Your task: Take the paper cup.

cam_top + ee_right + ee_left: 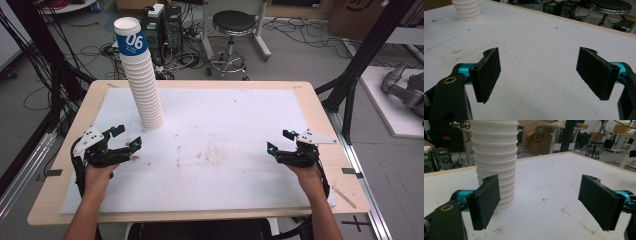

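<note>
White paper cups form a tall stack (141, 75) at the far left of the tabletop (235, 150) — its long axis runs upright, leaning slightly left toward the top, mouths down on the white sheet. Left tool (123, 138) sits near the stack's base, jaws spread wide and empty. Right tool (280, 141) rests well apart at the right — also open, gripping nothing.

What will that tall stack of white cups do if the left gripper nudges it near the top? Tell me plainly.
The cup stack would probably tip: it is tall, narrow and already leans. Its ribbed cups look thin and light, so it should slide easily on the white mat if pushed low. The open left gripper might lift off only the upper cups, since they are merely nested.
</note>
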